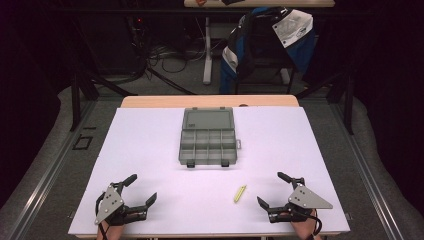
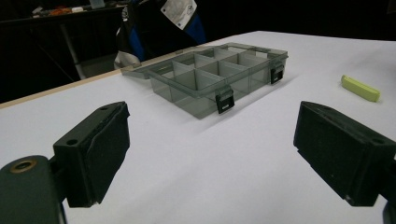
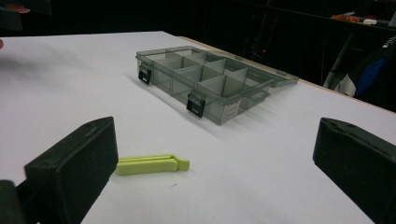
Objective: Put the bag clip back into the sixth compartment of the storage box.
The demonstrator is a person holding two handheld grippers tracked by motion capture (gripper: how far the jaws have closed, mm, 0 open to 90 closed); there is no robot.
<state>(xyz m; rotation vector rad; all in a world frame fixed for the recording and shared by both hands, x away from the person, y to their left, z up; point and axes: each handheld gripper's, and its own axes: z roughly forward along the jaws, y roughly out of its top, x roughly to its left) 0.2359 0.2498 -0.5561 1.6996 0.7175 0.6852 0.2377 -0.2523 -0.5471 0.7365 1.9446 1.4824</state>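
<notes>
A grey see-through compartment box (image 1: pixel 207 142) lies with its lid folded back in the middle of the white table; its compartments look empty (image 2: pixel 212 77) (image 3: pixel 205 79). A small yellow-green clip (image 1: pixel 240 194) lies flat on the table nearer the front, between the box and my right gripper (image 2: pixel 359 87) (image 3: pixel 152 164). My left gripper (image 1: pixel 141 189) rests near the front left corner, jaws wide open with nothing between them (image 2: pixel 212 149). At the front right, my right gripper (image 1: pixel 272 189) also stands open and empty (image 3: pixel 215 172), the clip just ahead of its left jaw.
The white table top (image 1: pixel 150 145) has a wooden strip along its far edge. Beyond it stand a chair draped with a blue and white jacket (image 1: pixel 270 40), a table leg and cables on the floor. Dark frame rails run along both sides.
</notes>
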